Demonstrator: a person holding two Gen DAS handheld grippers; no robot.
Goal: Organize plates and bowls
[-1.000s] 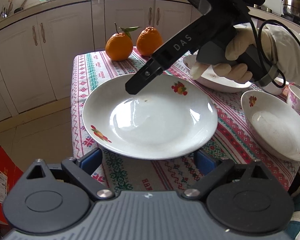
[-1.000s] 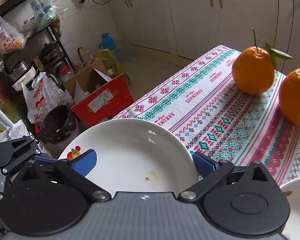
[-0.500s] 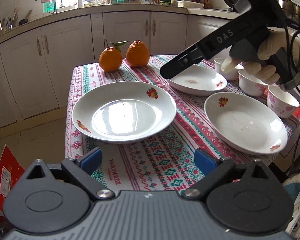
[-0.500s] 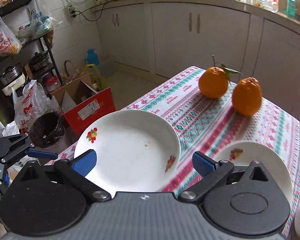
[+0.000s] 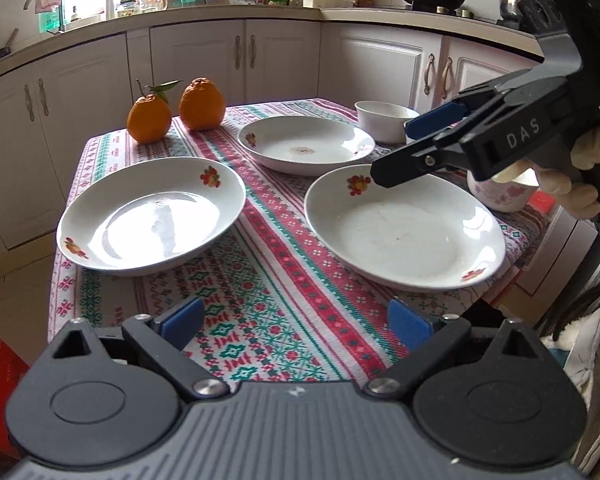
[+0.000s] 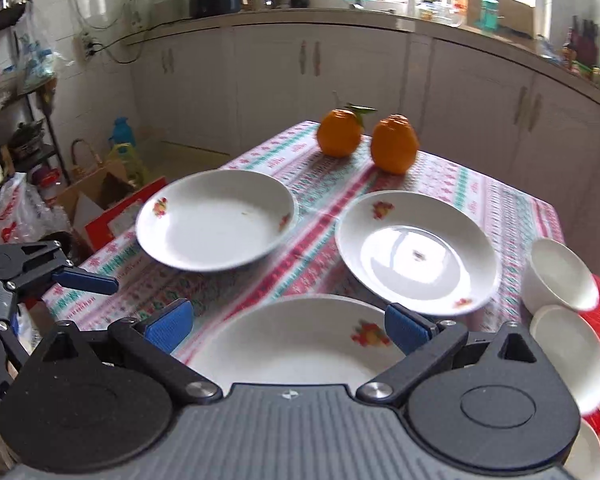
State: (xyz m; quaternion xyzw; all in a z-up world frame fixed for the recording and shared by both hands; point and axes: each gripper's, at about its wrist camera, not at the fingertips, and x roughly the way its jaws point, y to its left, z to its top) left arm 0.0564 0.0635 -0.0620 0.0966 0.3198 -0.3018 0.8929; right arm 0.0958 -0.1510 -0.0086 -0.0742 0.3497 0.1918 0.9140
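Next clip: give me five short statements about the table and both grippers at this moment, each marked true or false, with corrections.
1. Three plates lie apart on the tablecloth. True.
2. The left gripper holds the left plate. False: its jaws are open and hold nothing.
3. Two oranges sit at the far end. True.
4. The right gripper is clamped on the near right plate. False: it hovers above it, jaws open.
5. The far plate is stacked on another. False: it lies alone.
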